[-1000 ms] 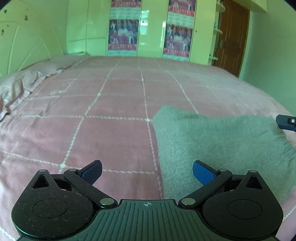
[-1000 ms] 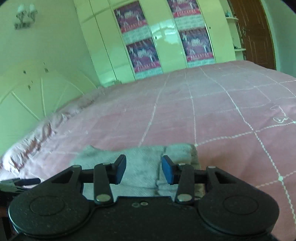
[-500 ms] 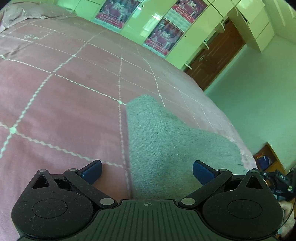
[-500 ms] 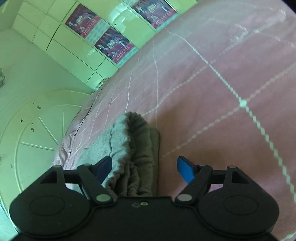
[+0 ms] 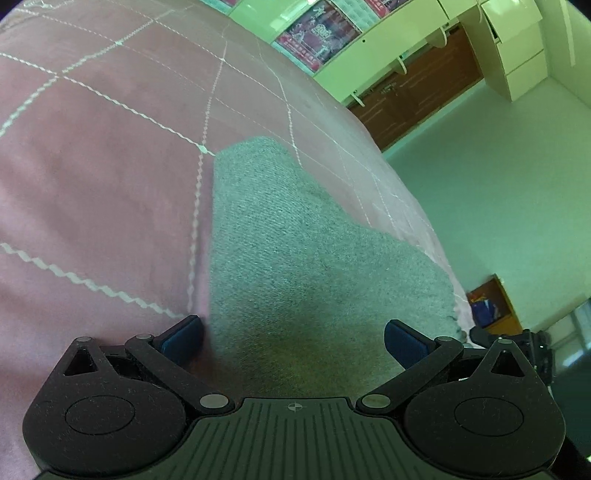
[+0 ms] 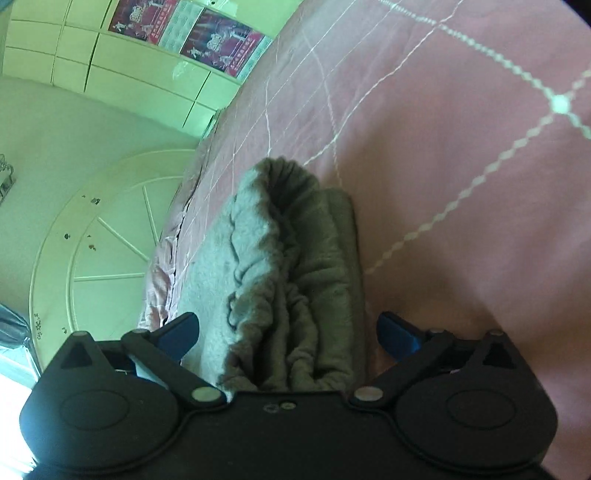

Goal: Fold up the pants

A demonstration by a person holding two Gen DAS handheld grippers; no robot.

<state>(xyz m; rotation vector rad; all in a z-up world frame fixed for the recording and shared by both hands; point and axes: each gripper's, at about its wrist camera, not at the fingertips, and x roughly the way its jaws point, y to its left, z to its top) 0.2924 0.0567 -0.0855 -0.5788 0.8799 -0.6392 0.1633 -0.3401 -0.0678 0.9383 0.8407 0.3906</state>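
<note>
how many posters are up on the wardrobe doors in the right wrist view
2, side by side at the top of the view: one poster on the left, the other poster to its right. More may lie beyond the frame.

The left wrist camera sits just behind the left gripper and looks down, close and rolled sideways, along the grey pants on the pink bedspread, with the wardrobe doors at 1 o'clock and the floor toward 3 o'clock. The right wrist camera rides behind the right gripper, equally close over the pants, facing along the bedspread with the headboard at 9 o'clock. Both views share the pants, the bedspread and the postered wardrobe doors.
</note>
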